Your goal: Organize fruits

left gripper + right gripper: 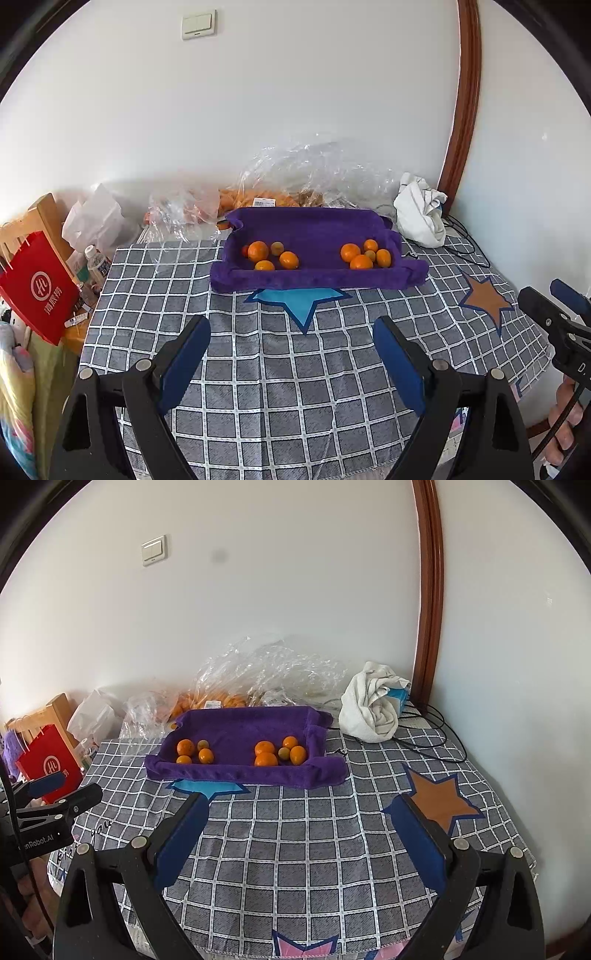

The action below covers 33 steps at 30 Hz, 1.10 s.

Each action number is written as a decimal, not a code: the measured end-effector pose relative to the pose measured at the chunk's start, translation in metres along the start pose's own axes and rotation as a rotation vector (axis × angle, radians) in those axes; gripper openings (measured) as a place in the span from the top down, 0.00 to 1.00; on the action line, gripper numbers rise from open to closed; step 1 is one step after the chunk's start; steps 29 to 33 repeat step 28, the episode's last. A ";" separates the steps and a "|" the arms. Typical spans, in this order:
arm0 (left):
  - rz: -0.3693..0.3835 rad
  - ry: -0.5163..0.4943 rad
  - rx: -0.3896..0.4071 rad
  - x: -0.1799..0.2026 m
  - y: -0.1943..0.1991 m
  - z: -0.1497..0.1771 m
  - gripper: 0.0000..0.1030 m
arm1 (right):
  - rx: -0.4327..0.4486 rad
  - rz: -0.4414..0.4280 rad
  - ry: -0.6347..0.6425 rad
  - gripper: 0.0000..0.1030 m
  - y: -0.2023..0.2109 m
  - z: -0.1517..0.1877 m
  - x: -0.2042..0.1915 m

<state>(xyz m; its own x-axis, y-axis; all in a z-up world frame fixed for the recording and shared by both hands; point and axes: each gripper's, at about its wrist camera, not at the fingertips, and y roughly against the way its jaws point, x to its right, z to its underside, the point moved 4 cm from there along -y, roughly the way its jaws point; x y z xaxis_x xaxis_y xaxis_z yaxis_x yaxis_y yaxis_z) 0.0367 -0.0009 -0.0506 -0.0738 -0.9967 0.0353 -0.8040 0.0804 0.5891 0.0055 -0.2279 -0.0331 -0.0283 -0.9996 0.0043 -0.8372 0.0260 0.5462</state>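
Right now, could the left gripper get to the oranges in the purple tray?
Probably yes: the left gripper is open, and only bare checked tablecloth lies between it and the oranges in the open-topped purple tray.

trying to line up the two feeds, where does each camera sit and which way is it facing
Left wrist view: sits on the left gripper, facing forward over the checked tablecloth toward the purple tray at the wall; its own open fingers show, plus the right gripper at the right edge.
Right wrist view: sits on the right gripper, facing the same way from further right; its open fingers show, and the left gripper at the left edge.
Shared: tray, oranges, white cloth, red bag.
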 end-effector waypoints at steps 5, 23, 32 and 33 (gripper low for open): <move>-0.003 0.003 -0.001 -0.001 0.000 0.000 0.13 | 0.001 -0.004 -0.002 0.05 0.000 0.000 0.001; -0.011 0.009 0.013 -0.008 0.003 -0.004 0.13 | -0.002 -0.023 -0.002 0.05 0.001 -0.001 -0.003; -0.008 0.013 0.016 -0.010 0.002 -0.005 0.10 | 0.000 -0.028 0.006 0.05 -0.001 -0.001 -0.005; -0.008 0.013 0.016 -0.010 0.002 -0.005 0.10 | 0.000 -0.028 0.006 0.05 -0.001 -0.001 -0.005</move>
